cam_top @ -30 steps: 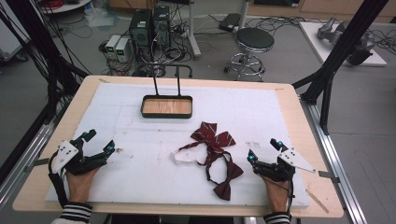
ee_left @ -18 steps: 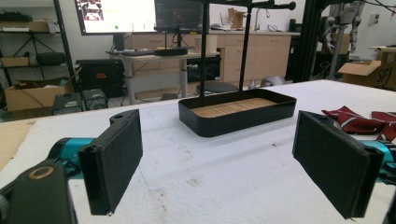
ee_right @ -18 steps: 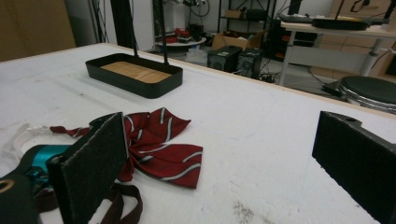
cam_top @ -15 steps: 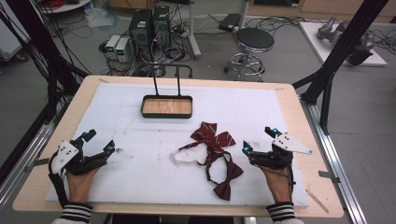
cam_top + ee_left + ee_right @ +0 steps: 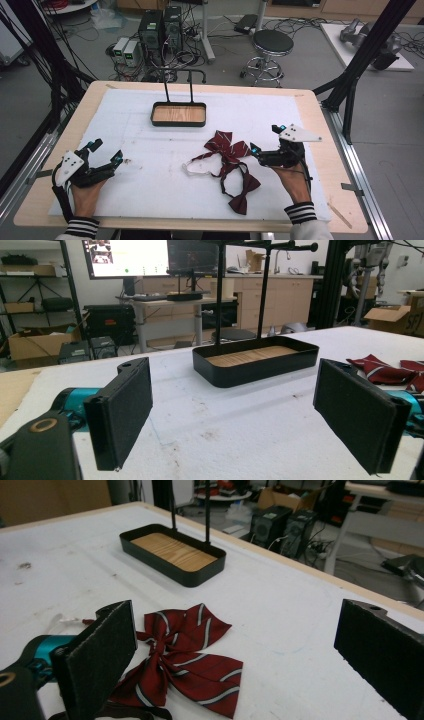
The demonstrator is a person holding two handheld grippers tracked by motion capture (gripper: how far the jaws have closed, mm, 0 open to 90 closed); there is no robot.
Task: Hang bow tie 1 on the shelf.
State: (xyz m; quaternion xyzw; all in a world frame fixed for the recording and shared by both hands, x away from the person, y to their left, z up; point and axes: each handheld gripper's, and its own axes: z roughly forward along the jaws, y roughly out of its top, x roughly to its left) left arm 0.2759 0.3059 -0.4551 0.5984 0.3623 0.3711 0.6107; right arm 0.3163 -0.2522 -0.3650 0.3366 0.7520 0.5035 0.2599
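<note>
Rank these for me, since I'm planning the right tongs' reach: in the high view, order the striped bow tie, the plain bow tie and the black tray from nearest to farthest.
From the right tongs:
1. Striped bow tie, just left.
2. Plain bow tie, toward the near edge.
3. Black tray, far side, left.

Bare white mat (image 5: 135, 170) between both hands; black tray (image 5: 178, 114) (two upright posts) mid-table, bow ties (image 5: 231, 150) right.
</note>
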